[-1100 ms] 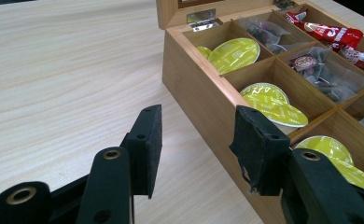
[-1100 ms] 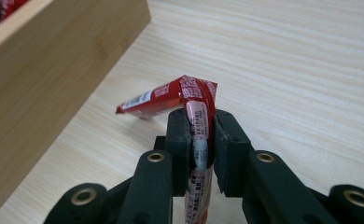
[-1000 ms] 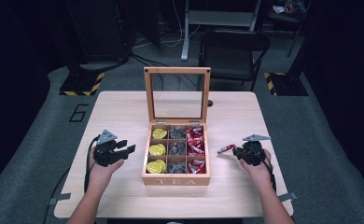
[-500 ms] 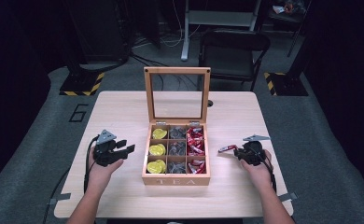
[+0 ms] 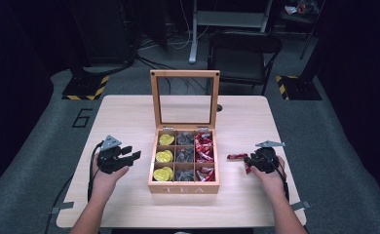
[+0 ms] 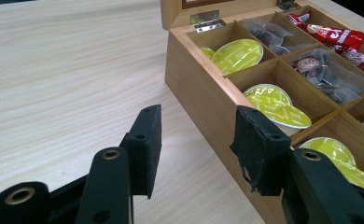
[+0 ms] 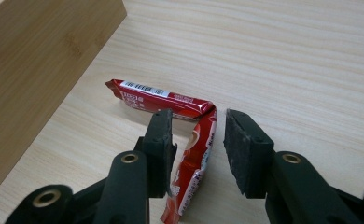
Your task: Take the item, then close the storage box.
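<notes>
Box front: the word "TEA" is read on the front wall of the wooden tea box (image 5: 183,188).
Floor: a large "6" (image 5: 82,117) is marked on the grey floor left of the counter.
Red sachet (image 7: 159,99): a barcode strip is seen; its digits cannot be read.

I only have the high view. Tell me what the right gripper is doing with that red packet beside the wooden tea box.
Observer: The right gripper has just been opening its jaws. The red foil stick sachet lies between them, unclamped.
Operator: Report its shape.
Observer: It forms a V on the light wooden table. The leg with the barcode points toward the wooden tea box.
Operator: Now the left gripper.
Observer: The left gripper is open and empty, beside the box wall nearest the round yellow-green capsules.
</notes>
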Demonstrator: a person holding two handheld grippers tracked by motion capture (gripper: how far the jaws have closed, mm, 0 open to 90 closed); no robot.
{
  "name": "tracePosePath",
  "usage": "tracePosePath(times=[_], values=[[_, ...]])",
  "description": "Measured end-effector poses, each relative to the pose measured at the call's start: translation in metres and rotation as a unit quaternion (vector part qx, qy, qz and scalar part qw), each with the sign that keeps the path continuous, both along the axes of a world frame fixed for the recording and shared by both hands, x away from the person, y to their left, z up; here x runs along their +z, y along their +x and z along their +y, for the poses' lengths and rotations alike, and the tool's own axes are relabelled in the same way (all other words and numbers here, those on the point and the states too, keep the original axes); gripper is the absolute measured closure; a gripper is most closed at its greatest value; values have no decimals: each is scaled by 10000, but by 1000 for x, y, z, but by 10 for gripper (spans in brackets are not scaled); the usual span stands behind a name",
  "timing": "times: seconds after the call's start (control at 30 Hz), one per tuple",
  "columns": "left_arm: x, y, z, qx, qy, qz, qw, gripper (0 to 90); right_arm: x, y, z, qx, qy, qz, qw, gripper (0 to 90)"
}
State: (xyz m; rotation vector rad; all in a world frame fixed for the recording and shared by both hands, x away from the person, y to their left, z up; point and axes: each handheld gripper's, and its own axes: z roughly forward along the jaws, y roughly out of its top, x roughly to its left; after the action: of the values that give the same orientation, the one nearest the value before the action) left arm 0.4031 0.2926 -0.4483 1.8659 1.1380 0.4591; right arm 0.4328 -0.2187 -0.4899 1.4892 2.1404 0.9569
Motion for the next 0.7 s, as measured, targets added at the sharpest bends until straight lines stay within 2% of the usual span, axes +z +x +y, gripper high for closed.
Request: tracePosePath(times=[0.17,0.27,0.37,0.4,0.47,0.5,0.6,0.63,0.7], values=[[0,0,0,8,-6,6,10000,520,4,-2,-1,-52,30,-83,9999,604],[0,0,0,27,-13,11,10000,520,5,-3,-2,8,-4,-154,9999,602],[0,0,1,34,-16,6,10000,520,7,-5,1,10,58,-147,9999,600],[0,0,1,45,-31,10,10000,520,8,-4,2,80,44,-203,9998,596],[0,0,0,74,-54,-24,10000,520,9,-5,3,77,65,-172,9998,591],[0,0,0,73,-58,-14,10000,520,11,-5,7,207,66,-223,9995,582],[0,0,0,46,-42,17,10000,519,11,-4,9,262,30,-208,9994,582],[0,0,0,36,-37,23,10000,519,12,-4,11,238,117,-178,9995,582],[0,0,0,34,-41,14,10000,519,14,-2,13,300,45,-186,9994,582]])
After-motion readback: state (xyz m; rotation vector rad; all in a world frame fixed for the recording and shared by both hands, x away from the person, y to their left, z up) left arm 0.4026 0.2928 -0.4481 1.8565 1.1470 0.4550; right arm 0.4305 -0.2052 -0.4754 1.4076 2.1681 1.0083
